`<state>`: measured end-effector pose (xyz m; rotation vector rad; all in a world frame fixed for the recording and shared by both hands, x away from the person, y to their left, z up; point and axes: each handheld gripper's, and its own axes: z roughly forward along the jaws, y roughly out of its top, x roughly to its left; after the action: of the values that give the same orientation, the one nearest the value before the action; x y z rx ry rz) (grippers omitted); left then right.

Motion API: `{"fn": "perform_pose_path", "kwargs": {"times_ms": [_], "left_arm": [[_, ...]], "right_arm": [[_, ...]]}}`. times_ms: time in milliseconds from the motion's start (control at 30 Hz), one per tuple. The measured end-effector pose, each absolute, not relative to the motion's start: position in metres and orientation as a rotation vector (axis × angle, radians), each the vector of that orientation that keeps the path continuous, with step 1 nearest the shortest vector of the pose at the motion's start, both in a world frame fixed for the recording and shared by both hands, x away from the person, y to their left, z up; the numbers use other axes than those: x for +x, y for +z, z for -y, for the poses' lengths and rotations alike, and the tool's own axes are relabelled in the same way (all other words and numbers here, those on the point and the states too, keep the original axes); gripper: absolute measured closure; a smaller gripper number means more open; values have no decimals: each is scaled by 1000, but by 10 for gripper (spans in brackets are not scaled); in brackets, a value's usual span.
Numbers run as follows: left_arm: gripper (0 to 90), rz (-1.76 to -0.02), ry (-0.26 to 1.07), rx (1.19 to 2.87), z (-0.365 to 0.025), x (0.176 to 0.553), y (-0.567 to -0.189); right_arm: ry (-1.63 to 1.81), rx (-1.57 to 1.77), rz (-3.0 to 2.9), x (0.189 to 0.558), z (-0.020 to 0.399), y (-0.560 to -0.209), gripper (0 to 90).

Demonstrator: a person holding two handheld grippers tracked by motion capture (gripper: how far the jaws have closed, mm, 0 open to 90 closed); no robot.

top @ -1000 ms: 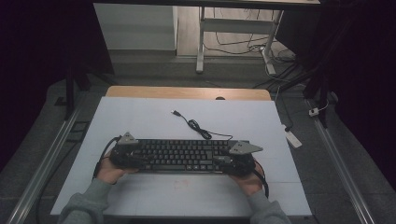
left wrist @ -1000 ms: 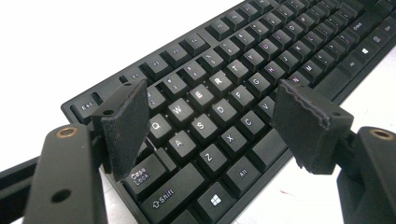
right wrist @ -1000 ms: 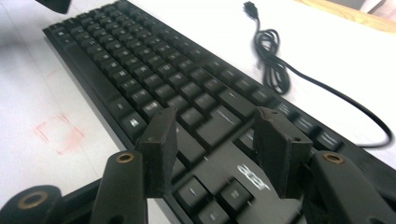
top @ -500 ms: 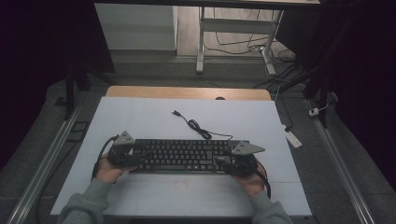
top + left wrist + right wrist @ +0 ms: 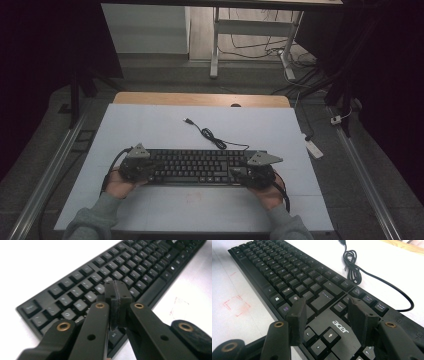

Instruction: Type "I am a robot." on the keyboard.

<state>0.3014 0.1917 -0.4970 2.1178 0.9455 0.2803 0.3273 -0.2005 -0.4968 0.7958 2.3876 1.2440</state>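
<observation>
White table, black keyboard, left gripper just closed empty, right gripper spread.

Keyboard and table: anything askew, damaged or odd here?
Nothing damaged. The keyboard lies square on the table. Its cable trails loose, unplugged. A faint red square mark stains the surface beside it.

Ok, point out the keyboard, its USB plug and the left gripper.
keyboard (image 5: 197,166), high view, middle key rows.
USB plug (image 5: 187,120), high view, the cable's free end.
left gripper (image 5: 117,291), left gripper view, tips of the shut jaws.
</observation>
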Motion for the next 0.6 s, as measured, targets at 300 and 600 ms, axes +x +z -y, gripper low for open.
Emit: {"fn": "perform_pose_path", "kwargs": {"times_ms": [300,600], "left_arm": [[890,-880,236,2212,-170,299,-507],[890,-848,220,2272,-160,299,-514]], "right_arm": [[1228,797,-2394,328,200,-498,496],[1220,798,-2399,328,199,-499,494]]}}
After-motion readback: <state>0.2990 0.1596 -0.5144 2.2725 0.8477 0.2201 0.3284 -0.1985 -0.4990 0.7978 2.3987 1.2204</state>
